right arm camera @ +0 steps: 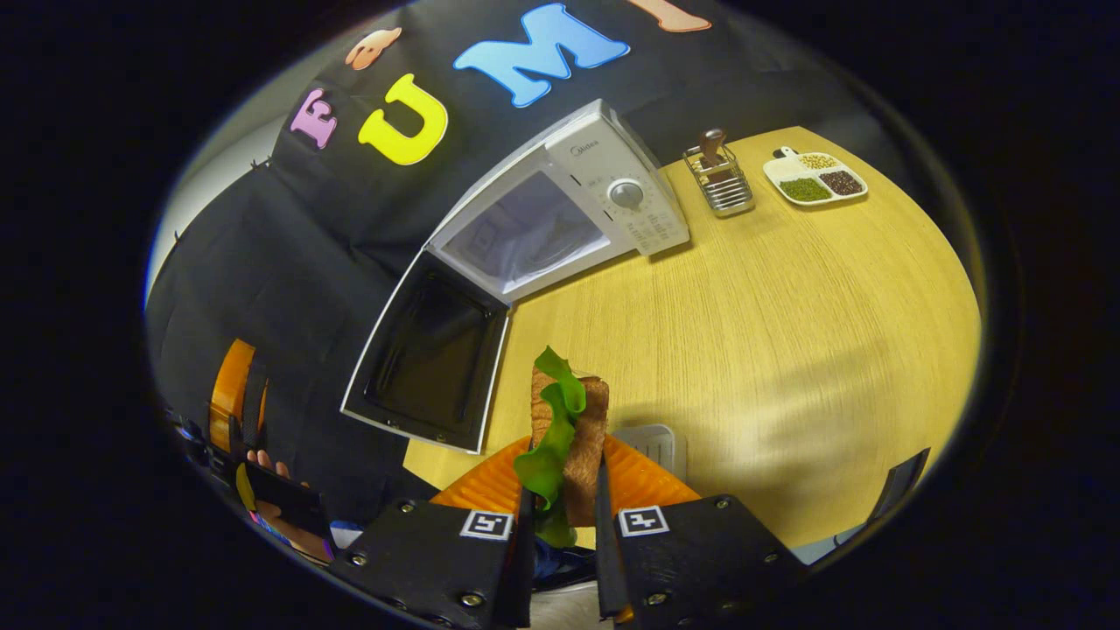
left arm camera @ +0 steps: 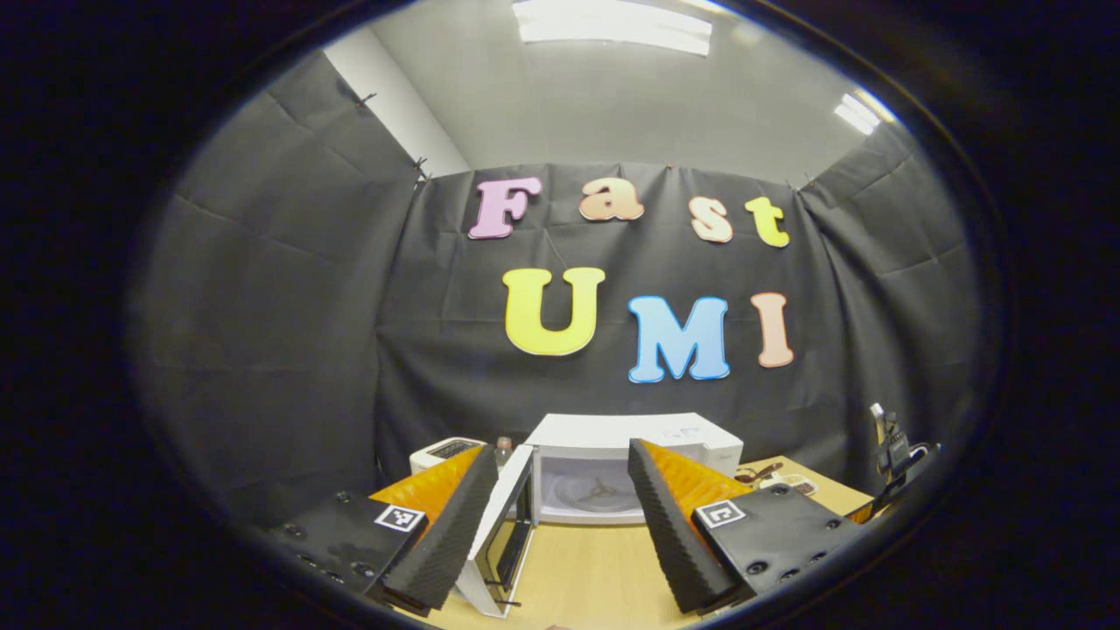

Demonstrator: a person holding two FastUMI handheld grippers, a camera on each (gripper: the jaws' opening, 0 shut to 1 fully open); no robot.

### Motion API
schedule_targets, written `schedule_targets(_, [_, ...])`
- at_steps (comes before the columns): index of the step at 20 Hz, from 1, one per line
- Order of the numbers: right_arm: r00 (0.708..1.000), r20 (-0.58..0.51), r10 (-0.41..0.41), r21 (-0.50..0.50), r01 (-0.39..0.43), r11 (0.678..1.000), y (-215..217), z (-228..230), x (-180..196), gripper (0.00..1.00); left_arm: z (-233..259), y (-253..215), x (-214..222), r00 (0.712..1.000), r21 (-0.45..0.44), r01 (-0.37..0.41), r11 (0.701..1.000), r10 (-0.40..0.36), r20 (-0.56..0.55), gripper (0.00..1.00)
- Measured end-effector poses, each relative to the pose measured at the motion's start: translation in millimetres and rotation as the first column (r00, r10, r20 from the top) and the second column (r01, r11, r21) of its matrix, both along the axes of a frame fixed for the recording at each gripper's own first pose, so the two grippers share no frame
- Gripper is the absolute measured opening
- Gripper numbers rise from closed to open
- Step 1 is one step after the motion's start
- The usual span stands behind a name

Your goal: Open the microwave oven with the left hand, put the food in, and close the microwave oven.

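The right tongs (right arm camera: 560, 516) pinch a brown bread sandwich with green lettuce (right arm camera: 569, 429), its lower end hidden between them. The left tongs (left arm camera: 560, 525) are spread before the white microwave oven (left arm camera: 630, 464), whose door (left arm camera: 503, 525) stands open.

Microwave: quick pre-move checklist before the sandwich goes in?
1. Microwave door swung open: ok.
2. Cavity free of items, turntable visible: ok.
3. Sandwich clamped between the right tool's fingers: ok.
4. Left tool open, holding nothing, off the door: ok.
5. Table path from sandwich to opening free; rack and tray sit off to the side: ok.
6. Grip firm enough that the lettuce won't slip: cannot tell.
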State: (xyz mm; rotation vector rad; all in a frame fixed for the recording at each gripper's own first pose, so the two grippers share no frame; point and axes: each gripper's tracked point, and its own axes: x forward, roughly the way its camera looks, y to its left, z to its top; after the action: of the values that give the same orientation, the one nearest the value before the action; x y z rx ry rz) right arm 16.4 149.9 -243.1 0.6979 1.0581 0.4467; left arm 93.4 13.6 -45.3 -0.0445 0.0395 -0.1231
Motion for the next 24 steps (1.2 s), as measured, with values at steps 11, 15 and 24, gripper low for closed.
schedule_targets(11, [0.974,0.127,-0.187,0.023,0.186,0.982,73,14,85,0.29,-1,73,57,0.998,0.011,0.058,0.998,-0.058,0.02,0.96])
schedule_targets(15, [0.959,0.155,-0.236,0.034,0.233,0.972,105,9,115,0.29,-11,101,75,0.998,0.019,0.069,0.997,-0.069,0.004,0.95])
schedule_targets(24, [0.899,0.203,-0.388,0.045,0.387,0.921,148,-16,176,0.29,-34,154,105,0.996,0.04,0.083,0.996,-0.081,-0.045,0.97])
